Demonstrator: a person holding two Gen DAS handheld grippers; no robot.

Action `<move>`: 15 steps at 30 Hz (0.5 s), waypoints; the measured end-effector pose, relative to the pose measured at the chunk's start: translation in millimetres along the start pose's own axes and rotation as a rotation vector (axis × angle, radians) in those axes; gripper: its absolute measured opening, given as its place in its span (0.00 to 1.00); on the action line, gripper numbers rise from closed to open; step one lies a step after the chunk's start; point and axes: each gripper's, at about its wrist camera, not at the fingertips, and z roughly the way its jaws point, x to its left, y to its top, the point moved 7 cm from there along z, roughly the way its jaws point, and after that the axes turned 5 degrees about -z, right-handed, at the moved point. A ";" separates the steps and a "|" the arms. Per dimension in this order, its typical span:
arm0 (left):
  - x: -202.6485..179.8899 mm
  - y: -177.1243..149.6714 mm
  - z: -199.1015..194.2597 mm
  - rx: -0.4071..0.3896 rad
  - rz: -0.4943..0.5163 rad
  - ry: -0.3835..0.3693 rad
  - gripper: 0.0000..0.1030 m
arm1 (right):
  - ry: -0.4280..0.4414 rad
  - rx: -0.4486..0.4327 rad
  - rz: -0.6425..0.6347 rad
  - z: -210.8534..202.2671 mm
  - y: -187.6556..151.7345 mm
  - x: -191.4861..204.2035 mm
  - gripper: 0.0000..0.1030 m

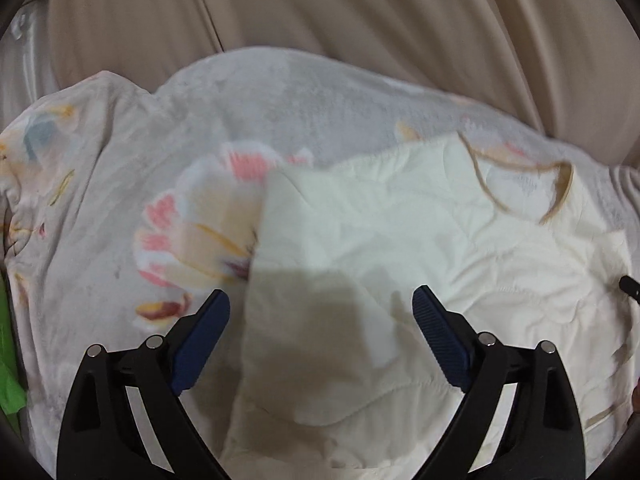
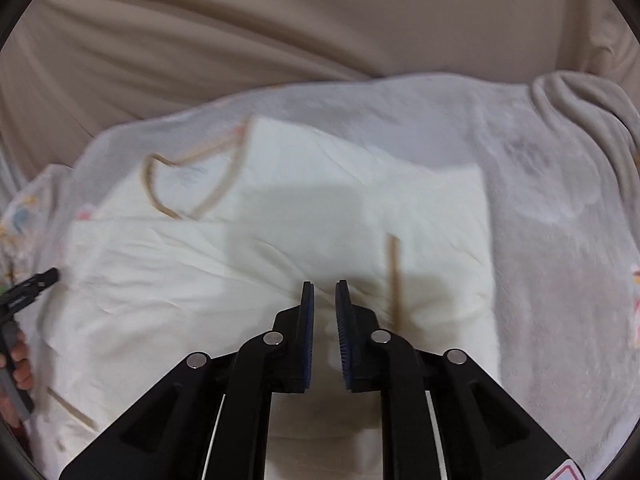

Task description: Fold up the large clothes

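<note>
Cream shirt half-folded on floral blanket, both grippers above it.

Left gripper [image 1: 320,308]: jaws wide, nothing between them, over the cream shirt [image 1: 400,240] folded edge. Right gripper [image 2: 325,300]: jaws narrow, slim gap, gripping nothing. Tan collar [image 2: 188,184] at 10 o'clock in the right view. Floral blanket [image 1: 160,200] lies beneath, beige sheet [image 2: 280,20] at 12.

Lighting was soft, even indoor light with no glare. Both views showed strong fisheye bending, with a dark round border at the corners. Motion blur smeared the cream garment [image 1: 400,240] and the flowered blanket [image 1: 120,184] in the left view; the right view was likewise soft across the cloth. The left tongs [image 1: 321,312] and right tongs [image 2: 325,304] stayed sharp. Each cast a blocky grey shadow on the garment just ahead of its tips, indicating light from behind and above.
</note>
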 end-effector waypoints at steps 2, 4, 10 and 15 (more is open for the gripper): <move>2.3 17.7 -7.4 -0.032 -0.039 -0.026 0.88 | 0.078 -0.036 -0.026 -5.2 23.1 34.7 0.13; -0.7 38.2 -1.5 -0.030 -0.066 -0.047 0.88 | 0.122 -0.050 -0.067 1.4 43.6 73.4 0.14; 3.2 60.1 57.4 0.022 -0.123 0.077 0.87 | 0.227 0.002 -0.211 75.7 84.0 191.8 0.13; 12.9 43.5 110.9 0.108 -0.124 0.124 0.89 | 0.170 0.115 -0.299 153.1 84.5 226.2 0.00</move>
